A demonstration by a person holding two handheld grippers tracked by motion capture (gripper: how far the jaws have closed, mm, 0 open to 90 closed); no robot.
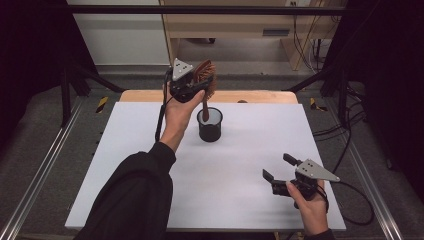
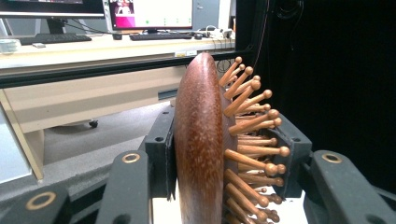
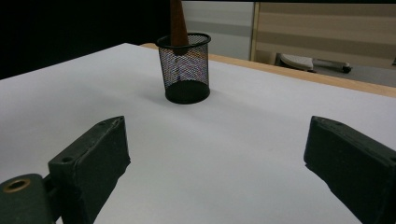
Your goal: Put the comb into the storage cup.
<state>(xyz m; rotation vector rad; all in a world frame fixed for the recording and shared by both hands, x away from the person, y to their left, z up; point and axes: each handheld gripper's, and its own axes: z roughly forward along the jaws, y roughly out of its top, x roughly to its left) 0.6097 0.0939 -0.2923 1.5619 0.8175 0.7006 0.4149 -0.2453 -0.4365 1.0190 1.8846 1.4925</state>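
A brown wooden hairbrush (image 1: 206,79) with round-tipped wooden pins is held upright by its head in my left gripper (image 1: 192,84), above the far middle of the white table. Its handle points down into a black mesh cup (image 1: 209,125). In the left gripper view the jaws press on both sides of the brush head (image 2: 198,140), one on the smooth back, one on the pins. My right gripper (image 1: 279,167) rests low at the near right with its jaws wide apart and nothing between them. From the right gripper view the mesh cup (image 3: 184,67) stands ahead, the brush handle (image 3: 178,23) dipping into it.
The white table top (image 1: 150,165) has a wooden strip (image 1: 250,96) along its far edge. Black frame bars and cables flank both sides. A desk with monitors and a keyboard (image 2: 161,36) lies beyond in the left gripper view.
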